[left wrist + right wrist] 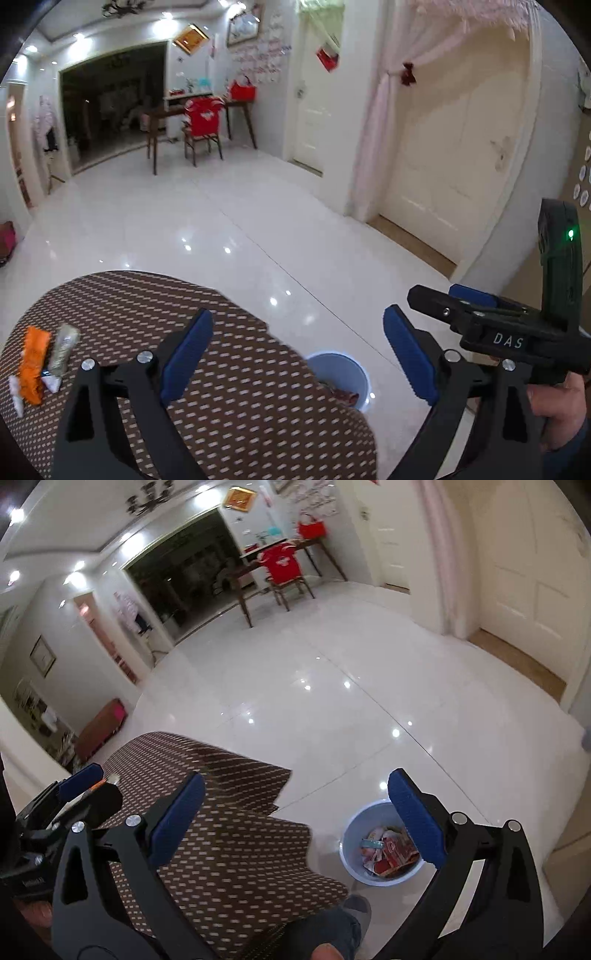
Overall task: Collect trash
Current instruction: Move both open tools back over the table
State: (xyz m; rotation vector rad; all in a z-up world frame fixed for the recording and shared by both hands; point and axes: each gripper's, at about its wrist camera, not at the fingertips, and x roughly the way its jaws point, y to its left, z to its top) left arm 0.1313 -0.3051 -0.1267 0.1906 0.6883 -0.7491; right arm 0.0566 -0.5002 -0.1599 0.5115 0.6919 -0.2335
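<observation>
Above the worktop's (207,398) right edge, both tongs, left (297,354) and right (295,818), tilt downward, gaping wide, empty; bin (354,864) below.

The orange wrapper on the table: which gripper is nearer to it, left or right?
Left. The left gripper, open and empty, hovers over the table, with the orange wrapper off to its left. The right gripper is farther, beyond the left one, near the bin.

on the brown dotted tablecloth (221,369) lie two wrappers: one orange packet (34,363) and one silvery foil packet (64,350). beside that cloth stands one pale blue plastic bin (382,843), several crumpled wrappers inside, uncountable.
</observation>
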